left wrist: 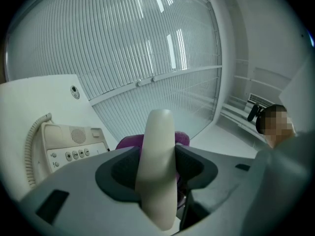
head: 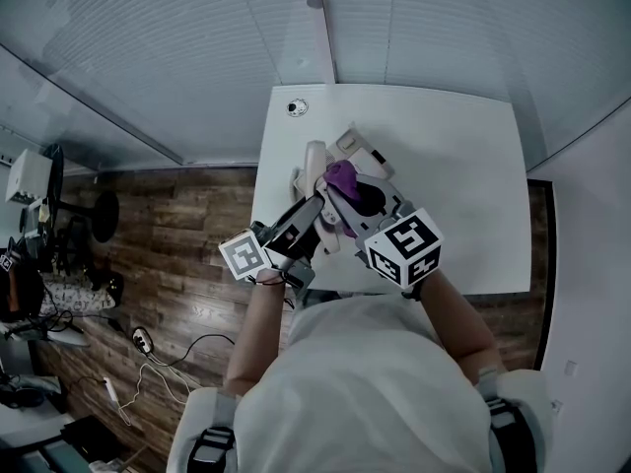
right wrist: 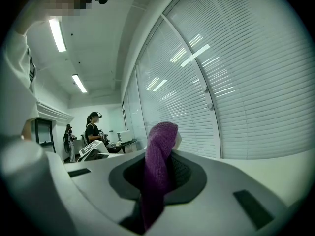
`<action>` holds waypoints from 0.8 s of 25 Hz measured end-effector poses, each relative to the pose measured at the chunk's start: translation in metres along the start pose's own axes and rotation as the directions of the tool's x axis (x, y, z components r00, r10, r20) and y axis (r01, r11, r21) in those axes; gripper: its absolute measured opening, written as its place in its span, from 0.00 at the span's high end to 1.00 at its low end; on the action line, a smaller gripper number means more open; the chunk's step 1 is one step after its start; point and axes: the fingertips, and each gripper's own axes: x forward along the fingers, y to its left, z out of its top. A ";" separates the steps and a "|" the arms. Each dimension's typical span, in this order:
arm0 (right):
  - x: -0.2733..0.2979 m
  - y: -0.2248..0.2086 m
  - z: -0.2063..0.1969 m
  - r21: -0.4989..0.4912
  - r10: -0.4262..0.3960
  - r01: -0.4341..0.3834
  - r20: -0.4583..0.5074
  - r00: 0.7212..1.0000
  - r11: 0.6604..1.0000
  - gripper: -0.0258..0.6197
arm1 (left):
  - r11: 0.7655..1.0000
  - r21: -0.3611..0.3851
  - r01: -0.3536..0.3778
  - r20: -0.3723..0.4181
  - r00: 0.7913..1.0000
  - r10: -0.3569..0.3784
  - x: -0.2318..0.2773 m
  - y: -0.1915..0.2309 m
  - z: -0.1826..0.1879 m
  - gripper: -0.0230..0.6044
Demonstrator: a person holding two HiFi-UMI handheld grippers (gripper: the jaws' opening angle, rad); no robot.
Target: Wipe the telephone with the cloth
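The cream telephone base sits on the white table; in the left gripper view the base lies at the left with its coiled cord. My left gripper is shut on the cream handset, which is lifted off the base and stands upright between the jaws. A purple cloth is clamped in my right gripper. The cloth rests against the handset just above the base. Its purple edge shows behind the handset.
A round cable grommet sits in the table's far left corner. Window blinds close off the far side. Wooden floor with cables lies to the left. A person stands by a desk far off in the right gripper view.
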 end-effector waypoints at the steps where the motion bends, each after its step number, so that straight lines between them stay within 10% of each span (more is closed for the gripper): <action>1: 0.000 0.000 -0.001 0.000 0.002 -0.002 -0.002 1.000 1.000 0.87 | 1.000 0.000 0.005 0.001 1.000 -0.005 0.001 -0.001 0.001 0.59; 20: 0.006 0.006 -0.013 0.022 0.062 -0.061 -0.046 0.997 0.998 0.87 | 0.999 -0.018 0.040 -0.015 0.999 -0.040 0.003 -0.008 0.001 0.59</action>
